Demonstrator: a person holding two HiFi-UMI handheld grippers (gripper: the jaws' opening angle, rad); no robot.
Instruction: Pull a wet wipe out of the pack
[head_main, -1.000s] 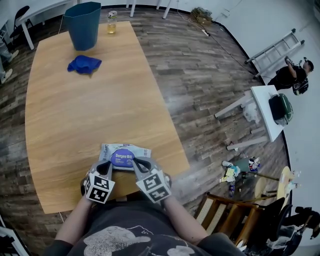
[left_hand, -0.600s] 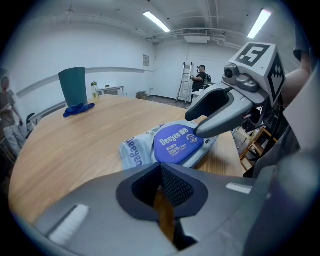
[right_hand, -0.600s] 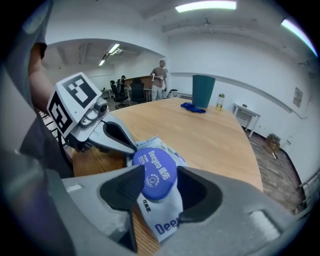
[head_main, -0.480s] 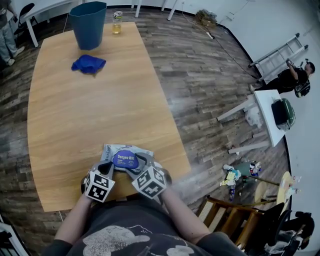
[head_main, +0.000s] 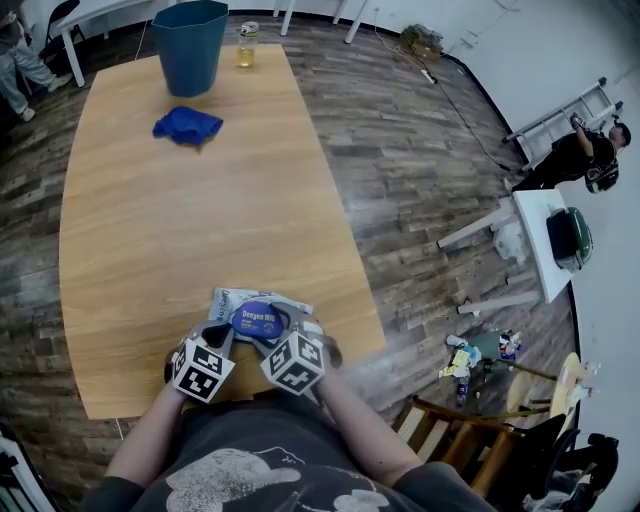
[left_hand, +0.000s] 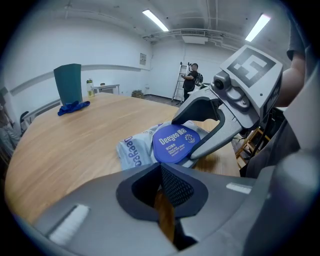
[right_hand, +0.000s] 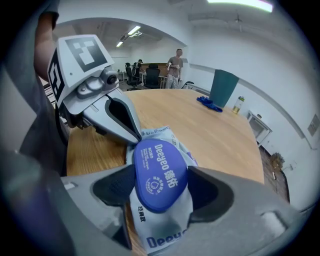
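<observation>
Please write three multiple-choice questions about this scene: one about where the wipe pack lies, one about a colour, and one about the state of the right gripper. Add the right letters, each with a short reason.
1. Where on the table does the wet wipe pack lie?
A. at the far end
B. near the near edge
C. hanging off the left side

2. What colour is the cloth?
A. red
B. white
C. blue

3. How do the jaws of the right gripper stand?
A. shut on the cloth
B. apart, on either side of the pack's lid
C. shut, with nothing between them

Answers:
1 B: the head view shows the pack by the edge closest to the camera.
2 C: the cloth at the far end is plainly blue.
3 B: the jaws have just been opening, and the blue lid stands between them.
</observation>
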